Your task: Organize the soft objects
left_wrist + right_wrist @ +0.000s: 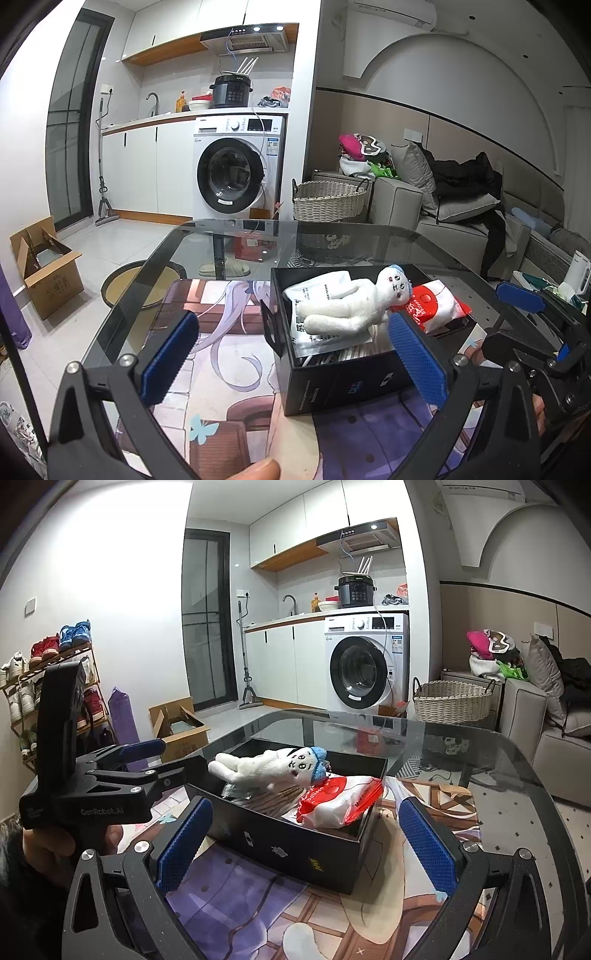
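A black box (pixel 332 384) (pixel 295 845) stands on a printed mat on the glass table. In it lie a white plush doll with a blue cap (pixel 351 302) (pixel 273 766), a red and white tissue pack (pixel 436 306) (pixel 340 805) and a white packet (pixel 317 291). My left gripper (pixel 295 354) is open and empty, its blue pads either side of the box's near corner. My right gripper (pixel 306 845) is open and empty, straddling the box's front. The left gripper also shows in the right wrist view (pixel 155 757), left of the box.
The glass table's edge (pixel 122 306) (pixel 517 749) curves around the mat (pixel 221 369) (pixel 258 904). Beyond are a washing machine (pixel 236 166), a wicker basket (pixel 328 199), a sofa with clothes (pixel 454 206), a cardboard box on the floor (pixel 48 269) and a shoe rack (pixel 48 686).
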`<action>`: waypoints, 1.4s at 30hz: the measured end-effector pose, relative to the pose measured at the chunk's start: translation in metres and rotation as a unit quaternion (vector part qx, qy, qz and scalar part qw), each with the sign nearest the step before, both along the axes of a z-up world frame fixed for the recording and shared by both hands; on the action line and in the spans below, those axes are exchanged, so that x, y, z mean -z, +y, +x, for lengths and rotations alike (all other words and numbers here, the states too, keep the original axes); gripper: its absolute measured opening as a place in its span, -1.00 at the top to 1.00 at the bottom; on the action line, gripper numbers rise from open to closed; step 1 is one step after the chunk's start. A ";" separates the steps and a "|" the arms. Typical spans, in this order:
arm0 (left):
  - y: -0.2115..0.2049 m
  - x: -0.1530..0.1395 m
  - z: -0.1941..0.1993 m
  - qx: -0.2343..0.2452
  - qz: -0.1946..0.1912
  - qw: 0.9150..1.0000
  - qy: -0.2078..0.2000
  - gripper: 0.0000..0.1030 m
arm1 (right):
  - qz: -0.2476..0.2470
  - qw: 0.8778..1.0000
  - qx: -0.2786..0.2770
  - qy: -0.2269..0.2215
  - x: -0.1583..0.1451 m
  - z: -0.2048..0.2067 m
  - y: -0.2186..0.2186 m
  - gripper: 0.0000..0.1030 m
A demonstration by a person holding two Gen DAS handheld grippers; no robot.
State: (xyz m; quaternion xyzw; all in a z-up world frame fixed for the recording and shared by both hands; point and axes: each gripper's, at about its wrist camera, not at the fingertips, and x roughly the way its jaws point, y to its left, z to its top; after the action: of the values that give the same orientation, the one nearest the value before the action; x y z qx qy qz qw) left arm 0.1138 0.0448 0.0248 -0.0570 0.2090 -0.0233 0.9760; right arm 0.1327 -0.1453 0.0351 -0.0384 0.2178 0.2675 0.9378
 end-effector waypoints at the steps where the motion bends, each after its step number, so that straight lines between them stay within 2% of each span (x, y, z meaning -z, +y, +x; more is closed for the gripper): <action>1: 0.000 0.000 0.000 0.000 0.000 1.000 0.000 -1.00 | 0.001 1.000 0.000 0.001 0.000 0.001 0.001 -0.99; 20: -0.001 -0.010 0.000 -0.002 -0.005 1.000 -0.008 -1.00 | 0.002 1.000 0.001 0.000 -0.001 0.001 -0.001 -0.99; 42: 0.004 -0.007 0.001 -0.002 -0.005 1.000 -0.008 -1.00 | 0.000 1.000 0.001 -0.002 -0.002 -0.001 -0.002 -0.99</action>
State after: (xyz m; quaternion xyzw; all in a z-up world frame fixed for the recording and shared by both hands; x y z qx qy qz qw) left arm 0.1149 0.0490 0.0320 -0.0623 0.2006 -0.0228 0.9774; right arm 0.1313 -0.1468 0.0374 -0.0387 0.2155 0.2667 0.9386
